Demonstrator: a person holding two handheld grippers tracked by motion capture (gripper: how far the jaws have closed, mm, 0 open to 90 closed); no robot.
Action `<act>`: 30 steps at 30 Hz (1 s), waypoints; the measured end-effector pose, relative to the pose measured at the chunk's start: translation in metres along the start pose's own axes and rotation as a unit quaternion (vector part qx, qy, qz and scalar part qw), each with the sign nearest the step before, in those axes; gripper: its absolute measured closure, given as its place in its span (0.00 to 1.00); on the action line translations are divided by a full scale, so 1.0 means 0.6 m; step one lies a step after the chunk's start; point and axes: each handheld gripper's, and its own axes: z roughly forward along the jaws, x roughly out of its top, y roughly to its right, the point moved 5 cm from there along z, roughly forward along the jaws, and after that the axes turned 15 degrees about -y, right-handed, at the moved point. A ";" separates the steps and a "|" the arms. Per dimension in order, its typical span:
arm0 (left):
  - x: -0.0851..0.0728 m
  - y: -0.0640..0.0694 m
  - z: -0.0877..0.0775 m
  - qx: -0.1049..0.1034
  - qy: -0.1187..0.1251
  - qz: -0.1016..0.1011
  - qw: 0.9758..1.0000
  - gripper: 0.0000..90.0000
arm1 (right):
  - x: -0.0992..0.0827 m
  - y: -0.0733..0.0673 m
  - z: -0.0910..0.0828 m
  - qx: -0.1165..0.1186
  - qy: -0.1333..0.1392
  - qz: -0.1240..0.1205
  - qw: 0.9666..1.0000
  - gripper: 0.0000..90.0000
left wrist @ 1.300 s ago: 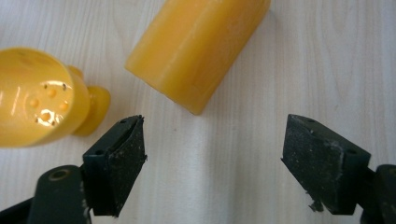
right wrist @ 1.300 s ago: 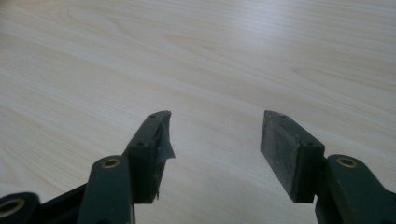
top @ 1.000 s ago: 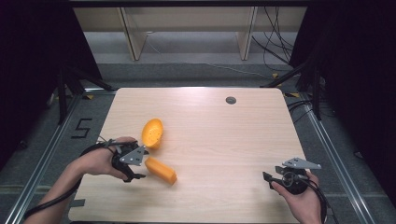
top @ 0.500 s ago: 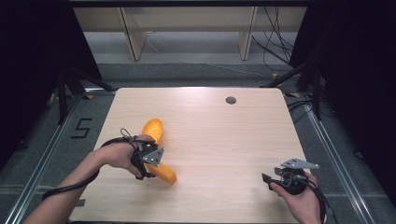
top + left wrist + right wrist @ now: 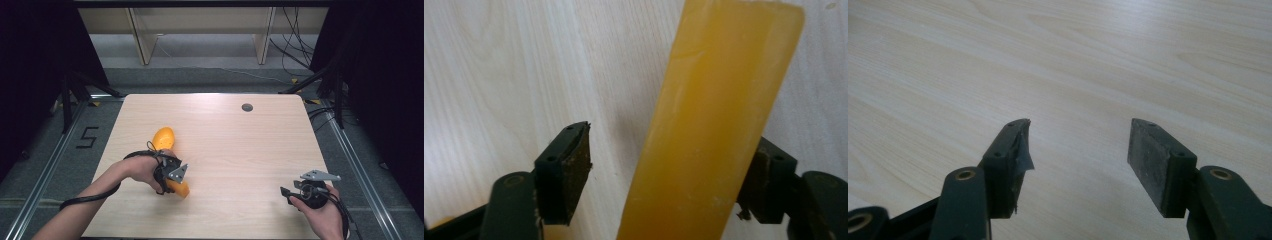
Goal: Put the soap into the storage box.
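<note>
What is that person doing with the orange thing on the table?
A person holds a claw in each hand at a wooden table. The left claw is open around the flat handle of an orange shoehorn lying on the table; one jaw touches it, the other has a gap. The right claw is open over bare wood with nothing in it.

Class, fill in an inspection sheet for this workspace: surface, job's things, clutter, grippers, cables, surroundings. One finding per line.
Surface: light wooden table, with a small dark round spot near the far edge.
Job's things: orange shoehorn lying flat; its handle sits between the left jaws.
Clutter: nothing seen.
Grippers: left gripper open around the shoehorn, one pad apart from it; right gripper open, holding nothing.
Cables: loose cables on the floor beyond the table.
Surroundings: pale shelf frame, floor marking "5".
</note>
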 end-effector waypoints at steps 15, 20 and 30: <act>-0.001 0.006 0.002 -0.022 0.007 -0.006 1.000 0.63 | -0.001 0.001 0.004 0.002 -0.003 -0.009 1.000 0.47; -0.003 0.012 0.001 -0.020 0.013 -0.045 0.999 0.66 | -0.001 0.001 0.005 0.001 -0.003 -0.013 1.000 0.47; 0.007 0.000 -0.030 -0.094 0.047 -0.299 0.949 0.67 | -0.002 -0.003 0.004 0.008 -0.006 0.006 1.000 0.47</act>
